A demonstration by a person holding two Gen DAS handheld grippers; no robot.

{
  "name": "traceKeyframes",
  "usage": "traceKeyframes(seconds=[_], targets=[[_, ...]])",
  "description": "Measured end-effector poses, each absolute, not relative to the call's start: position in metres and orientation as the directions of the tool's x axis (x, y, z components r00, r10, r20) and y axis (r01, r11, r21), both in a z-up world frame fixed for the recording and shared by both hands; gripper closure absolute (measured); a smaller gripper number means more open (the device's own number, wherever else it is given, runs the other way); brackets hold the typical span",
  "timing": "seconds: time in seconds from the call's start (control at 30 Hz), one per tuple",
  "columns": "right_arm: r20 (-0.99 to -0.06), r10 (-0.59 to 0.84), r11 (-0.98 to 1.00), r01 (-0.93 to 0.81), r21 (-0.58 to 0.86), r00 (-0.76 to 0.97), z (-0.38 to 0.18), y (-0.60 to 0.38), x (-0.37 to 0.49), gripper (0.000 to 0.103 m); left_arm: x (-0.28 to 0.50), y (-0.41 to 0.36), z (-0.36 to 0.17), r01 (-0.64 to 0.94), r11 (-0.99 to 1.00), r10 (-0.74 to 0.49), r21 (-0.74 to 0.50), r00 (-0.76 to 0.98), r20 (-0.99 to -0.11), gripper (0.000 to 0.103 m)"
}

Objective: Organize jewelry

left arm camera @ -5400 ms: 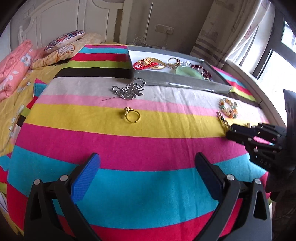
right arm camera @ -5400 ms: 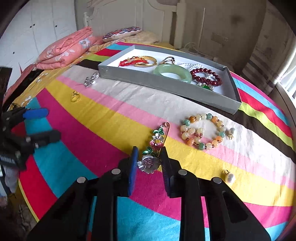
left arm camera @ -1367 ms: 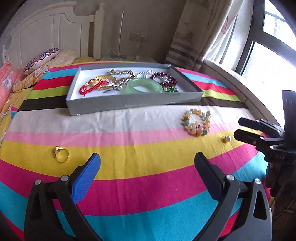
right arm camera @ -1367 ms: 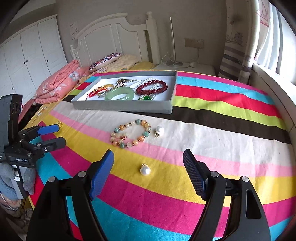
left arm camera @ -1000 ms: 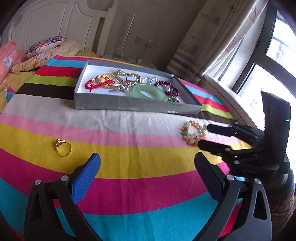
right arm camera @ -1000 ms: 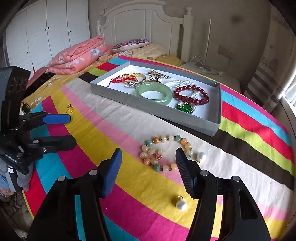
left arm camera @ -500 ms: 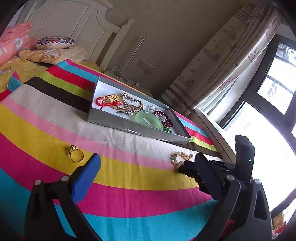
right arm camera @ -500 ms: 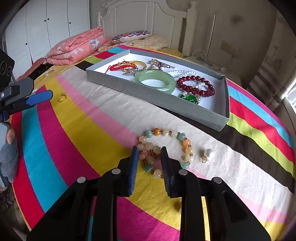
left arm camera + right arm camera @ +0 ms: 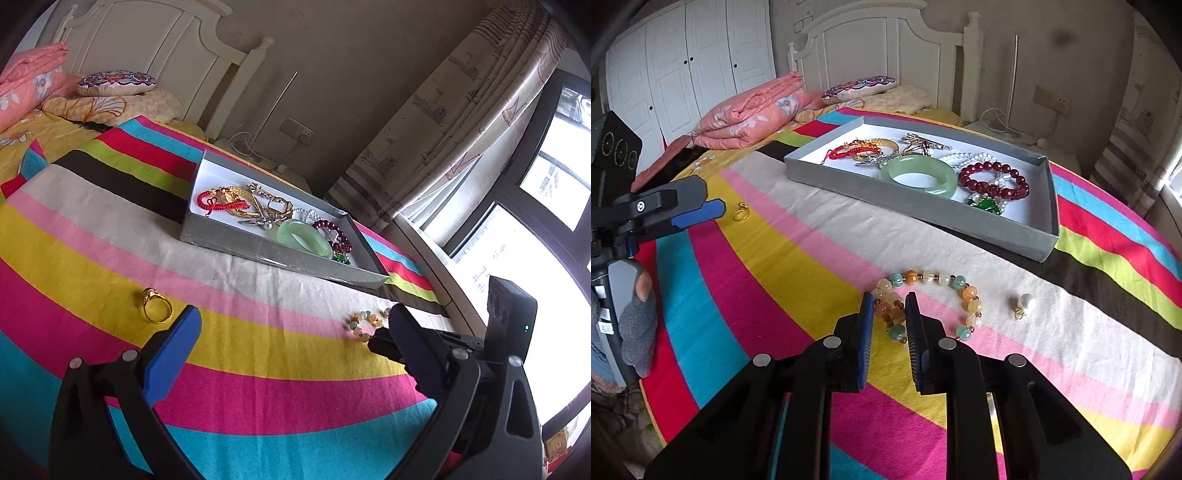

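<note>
right jaws closing on the beaded bracelet

a second ago the right gripper [image 9: 889, 314] stood wide; now its jaws are closing round the near side of the beaded bracelet [image 9: 925, 299], so the pickup toward the grey tray [image 9: 1039, 243] has begun. the left gripper [image 9: 291, 343] hangs open, empty. only the right view shows the pearl charm [image 9: 1022, 305]; the left view shows the window.

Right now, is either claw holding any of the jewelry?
The right claw is closing on the near side of the beaded bracelet, which is on the blanket. The left claw is open and holds nothing.
</note>
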State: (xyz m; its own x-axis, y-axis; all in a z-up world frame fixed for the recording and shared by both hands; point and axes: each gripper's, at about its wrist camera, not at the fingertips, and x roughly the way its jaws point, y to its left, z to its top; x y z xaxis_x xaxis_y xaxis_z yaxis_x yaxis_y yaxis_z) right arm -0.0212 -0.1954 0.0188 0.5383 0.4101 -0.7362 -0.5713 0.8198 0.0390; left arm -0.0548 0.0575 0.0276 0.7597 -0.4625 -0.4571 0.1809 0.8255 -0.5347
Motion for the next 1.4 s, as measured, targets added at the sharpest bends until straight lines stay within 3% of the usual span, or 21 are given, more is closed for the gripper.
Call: traceKeyframes(seconds=[0.3, 0.5, 0.67, 0.87, 1.03, 1.17, 1.27, 1.4], targets=[[-0.736, 0.424, 0.826, -0.559, 0.074, 0.528, 0.018, -0.172, -0.049, 0.085, -0.054, 0.066, 0.024, 0.154, 0.806, -0.464, -0.571, 0.763, -0.449, 0.003], [-0.763, 0.364, 0.839, -0.544, 0.019, 0.534, 0.013, -0.166, -0.046, 0.085, -0.045, 0.069, 0.020, -0.026, 0.874, -0.307, -0.485, 0.744, -0.593, 0.003], [-0.772, 0.348, 0.843, -0.537, 0.011, 0.532, 0.011, -0.166, -0.044, 0.085, -0.042, 0.097, 0.019, -0.110, 0.921, -0.191, -0.374, 0.710, -0.678, 0.003], [-0.773, 0.345, 0.844, -0.536, 0.008, 0.532, 0.010, -0.165, -0.044, 0.084, -0.061, 0.115, 0.026, -0.034, 0.988, -0.085, -0.152, 0.697, -0.712, 0.003], [-0.773, 0.348, 0.844, -0.537, 0.013, 0.530, 0.010, -0.165, -0.044, 0.084, -0.061, 0.108, 0.017, 0.023, 0.998, -0.057, -0.055, 0.656, -0.752, 0.004], [-0.773, 0.363, 0.843, -0.537, 0.034, 0.521, 0.010, -0.168, -0.043, 0.084, -0.050, 0.089, 0.022, 0.040, 0.999, -0.023, 0.005, 0.667, -0.744, 0.012], [-0.772, 0.369, 0.843, -0.536, 0.045, 0.517, 0.010, -0.169, -0.042, 0.084, -0.033, 0.077, 0.021, 0.077, 0.997, -0.038, 0.016, 0.653, -0.756, 0.030], [-0.773, 0.365, 0.844, -0.536, 0.039, 0.518, 0.010, -0.169, -0.042, 0.084, -0.013, 0.072, 0.010, 0.099, 0.995, -0.051, 0.012, 0.610, -0.791, 0.044]])
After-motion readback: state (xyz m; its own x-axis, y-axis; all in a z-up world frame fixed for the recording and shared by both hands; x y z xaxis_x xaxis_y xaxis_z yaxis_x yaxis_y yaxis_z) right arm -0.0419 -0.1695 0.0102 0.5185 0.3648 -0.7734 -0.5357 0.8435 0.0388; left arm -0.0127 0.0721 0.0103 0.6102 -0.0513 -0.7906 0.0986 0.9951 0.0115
